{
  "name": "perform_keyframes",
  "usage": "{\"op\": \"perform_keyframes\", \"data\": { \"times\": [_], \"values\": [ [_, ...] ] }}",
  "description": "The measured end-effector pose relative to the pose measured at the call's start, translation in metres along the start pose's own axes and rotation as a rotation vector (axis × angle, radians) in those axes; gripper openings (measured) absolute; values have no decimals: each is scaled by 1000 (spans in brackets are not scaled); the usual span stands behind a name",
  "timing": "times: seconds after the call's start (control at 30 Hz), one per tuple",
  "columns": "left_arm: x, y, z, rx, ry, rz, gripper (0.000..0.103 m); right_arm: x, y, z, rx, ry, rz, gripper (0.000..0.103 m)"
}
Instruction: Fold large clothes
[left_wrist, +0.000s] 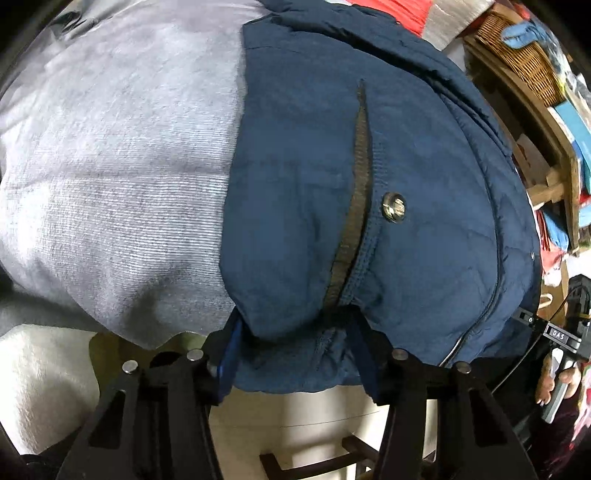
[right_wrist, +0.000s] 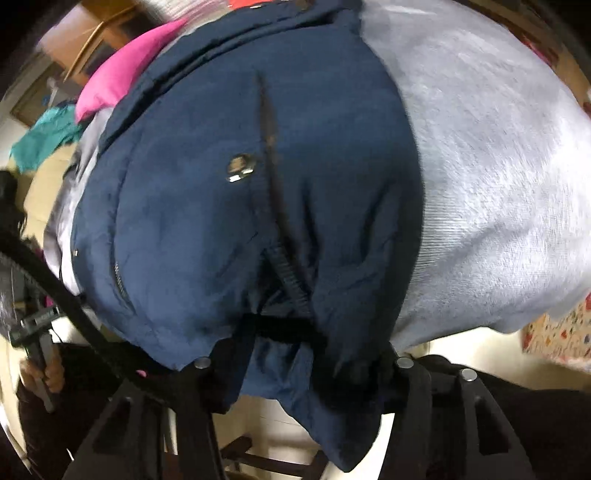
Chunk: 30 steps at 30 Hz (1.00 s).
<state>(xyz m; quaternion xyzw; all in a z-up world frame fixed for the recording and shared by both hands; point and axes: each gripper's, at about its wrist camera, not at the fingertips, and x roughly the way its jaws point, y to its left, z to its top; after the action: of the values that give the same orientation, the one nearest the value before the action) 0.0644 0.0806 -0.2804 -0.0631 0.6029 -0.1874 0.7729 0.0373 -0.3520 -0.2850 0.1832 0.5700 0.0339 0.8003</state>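
A navy padded jacket (left_wrist: 424, 229) with grey fleece sleeves (left_wrist: 118, 192) fills both views, hanging lifted off the surface. It has a slit pocket and a metal snap button (left_wrist: 393, 208). My left gripper (left_wrist: 295, 354) is shut on the jacket's bottom hem, with the cloth bunched between its fingers. In the right wrist view the same jacket (right_wrist: 207, 206) and grey sleeve (right_wrist: 498, 206) show, with its snap (right_wrist: 238, 168). My right gripper (right_wrist: 295, 350) is shut on the hem on the other side. The fingertips of both are buried in cloth.
A wooden shelf (left_wrist: 554, 147) with a wicker basket (left_wrist: 524, 48) and clutter stands at the right. A pink cloth (right_wrist: 122, 77) and a teal cloth (right_wrist: 40, 140) lie behind. A pale floor and a dark wooden frame (left_wrist: 332, 458) show below.
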Motion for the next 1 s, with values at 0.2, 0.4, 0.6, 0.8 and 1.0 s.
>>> {"op": "perform_keyframes", "data": {
  "times": [0.2, 0.4, 0.6, 0.8, 1.0],
  "values": [
    [-13, -6, 3, 41, -38, -72, 33, -36, 14, -3, -30, -36, 111, 21],
    [2, -8, 7, 33, 14, -53, 66, -35, 1, 7, -2, -19, 213, 25],
    [9, -25, 2, 87, 57, -87, 40, -15, 2, 11, 66, 41, 174, 27],
    [-15, -27, 7, 85, -20, -217, 19, -65, 27, 16, 4, -97, 301, 14],
    [-37, -16, 13, 31, -149, -324, 19, -83, 29, 32, 14, -213, 413, 14]
  ]
}}
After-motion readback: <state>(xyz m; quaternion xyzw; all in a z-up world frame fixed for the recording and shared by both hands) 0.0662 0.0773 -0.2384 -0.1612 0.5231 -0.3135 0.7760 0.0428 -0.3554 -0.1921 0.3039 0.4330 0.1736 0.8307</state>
